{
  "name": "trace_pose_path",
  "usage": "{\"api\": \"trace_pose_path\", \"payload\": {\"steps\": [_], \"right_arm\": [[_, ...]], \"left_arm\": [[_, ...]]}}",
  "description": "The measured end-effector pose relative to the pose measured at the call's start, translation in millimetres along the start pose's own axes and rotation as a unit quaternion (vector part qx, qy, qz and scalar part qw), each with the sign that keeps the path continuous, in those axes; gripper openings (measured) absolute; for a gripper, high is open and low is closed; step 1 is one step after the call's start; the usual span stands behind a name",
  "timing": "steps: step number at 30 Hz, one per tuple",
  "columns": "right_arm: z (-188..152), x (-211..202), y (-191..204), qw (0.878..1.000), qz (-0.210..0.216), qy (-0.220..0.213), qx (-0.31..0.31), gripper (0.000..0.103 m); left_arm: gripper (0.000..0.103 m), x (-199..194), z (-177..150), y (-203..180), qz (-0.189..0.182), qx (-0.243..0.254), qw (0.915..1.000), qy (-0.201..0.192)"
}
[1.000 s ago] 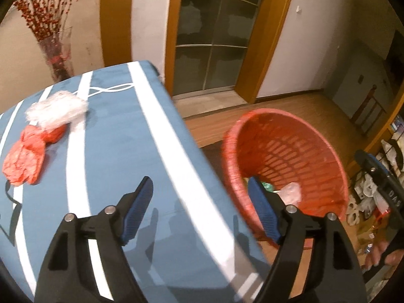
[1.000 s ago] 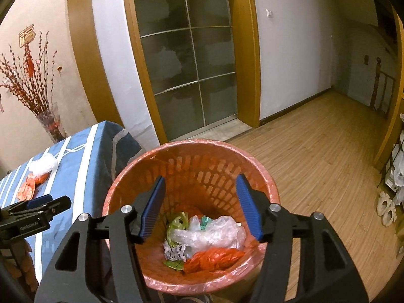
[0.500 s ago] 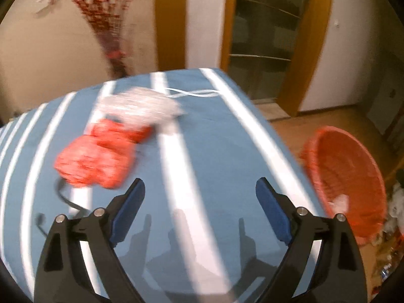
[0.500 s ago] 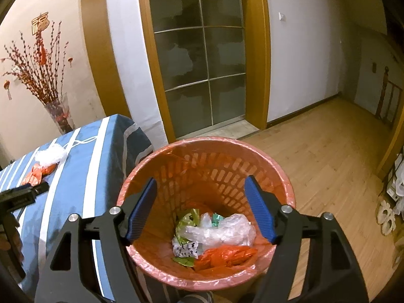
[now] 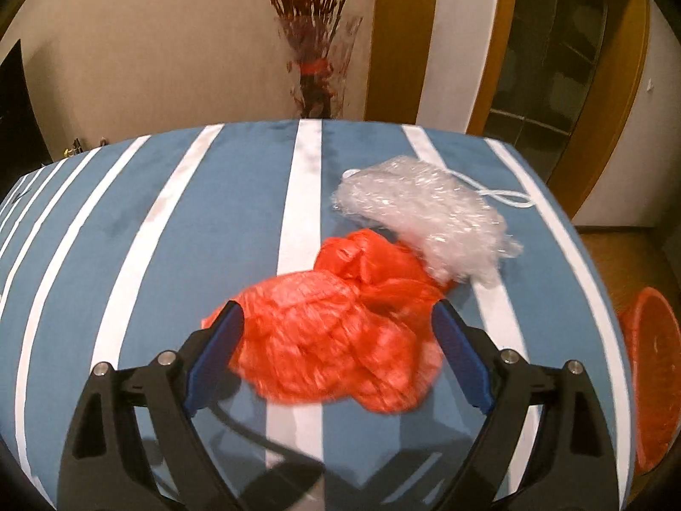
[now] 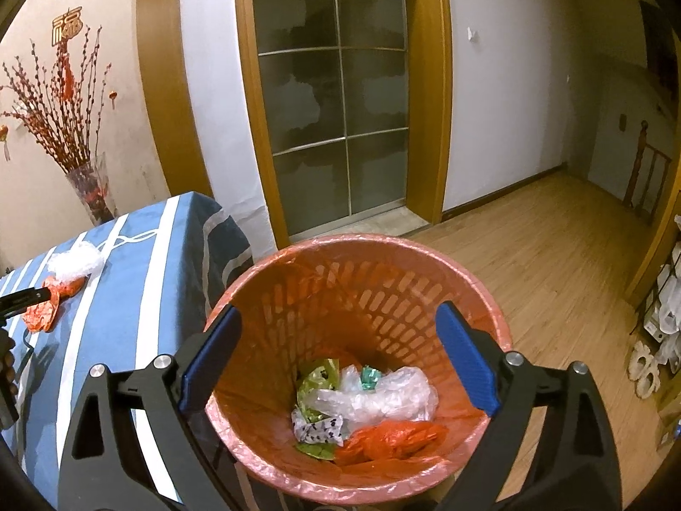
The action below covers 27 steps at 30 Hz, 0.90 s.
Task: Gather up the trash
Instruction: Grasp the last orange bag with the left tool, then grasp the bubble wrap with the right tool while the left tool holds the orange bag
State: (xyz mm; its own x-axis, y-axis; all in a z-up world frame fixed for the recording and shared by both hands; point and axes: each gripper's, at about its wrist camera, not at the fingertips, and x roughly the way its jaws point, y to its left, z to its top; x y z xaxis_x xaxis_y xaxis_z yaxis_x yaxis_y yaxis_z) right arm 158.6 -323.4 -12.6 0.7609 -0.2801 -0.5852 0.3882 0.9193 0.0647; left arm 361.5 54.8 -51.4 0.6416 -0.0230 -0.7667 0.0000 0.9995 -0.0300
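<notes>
Now the left gripper (image 5: 336,336) sits low over the blue surface with white stripes (image 5: 238,196), its jaws wide apart on either side of a crumpled orange-red plastic bag (image 5: 336,340) — neither blue pad is clearly touching it, and the bag is somewhat blurred. Just behind that bag, and touching its far edge, lies a crumpled clear plastic wrapper (image 5: 425,213), with a thin white cord (image 5: 502,196) trailing from its right side toward the surface's far right corner. A glass vase of red-budded branches (image 5: 315,72) stands beyond the far edge, against the wall.

The right gripper (image 6: 338,357) hangs above the round orange-red plastic lattice basket (image 6: 383,264), lined with a thin film bag, which stands on the wooden floor (image 6: 553,255) just beside the surface's end. Its jaws are spread wide and hold nothing. At the basket's bottom lies a small heap — clear plastic film (image 6: 383,396), a green foil wrapper (image 6: 315,383), a printed white scrap (image 6: 319,426) and another orange-red bag (image 6: 391,436). From this view the two pieces on the surface show far off at the left, with the left gripper's tip beside the orange-red one.
</notes>
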Motion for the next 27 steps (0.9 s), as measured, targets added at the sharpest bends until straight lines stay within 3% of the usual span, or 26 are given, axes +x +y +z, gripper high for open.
{"api": "trace_pose_path", "payload": {"steps": [3, 5, 8, 11, 17, 27], "right_arm": [[-1.3, 4.8, 7.7, 1.000, 0.006, 0.010, -0.008, 0.091], [-1.7, 6.6, 13.7, 1.000, 0.009, 0.014, -0.013, 0.091], [-2.0, 8.1, 26.7, 0.999, 0.017, 0.017, -0.024, 0.091], [-1.3, 7.5, 43.7, 0.999, 0.029, 0.017, -0.034, 0.091], [-0.9, 7.8, 92.5, 0.995, 0.066, 0.019, -0.067, 0.091], [5.4, 45.0, 214.0, 0.979, 0.168, 0.050, -0.101, 0.091]], "left_arm": [[0.088, 14.4, 3.0, 3.1, -0.002, 0.001, 0.9998, 0.018], [0.080, 19.6, 0.8, 3.3, -0.005, 0.004, 0.9997, 0.024], [0.041, 17.7, -1.5, 0.8, -0.002, 0.028, 0.9995, 0.015], [0.021, 12.9, -4.2, 4.6, -0.015, 0.033, 0.9992, 0.014], [0.018, -15.9, -21.6, 33.4, -0.013, 0.032, 0.9993, -0.011], [0.018, -53.2, -32.5, 131.9, 0.031, -0.042, 0.9980, -0.036]]}}
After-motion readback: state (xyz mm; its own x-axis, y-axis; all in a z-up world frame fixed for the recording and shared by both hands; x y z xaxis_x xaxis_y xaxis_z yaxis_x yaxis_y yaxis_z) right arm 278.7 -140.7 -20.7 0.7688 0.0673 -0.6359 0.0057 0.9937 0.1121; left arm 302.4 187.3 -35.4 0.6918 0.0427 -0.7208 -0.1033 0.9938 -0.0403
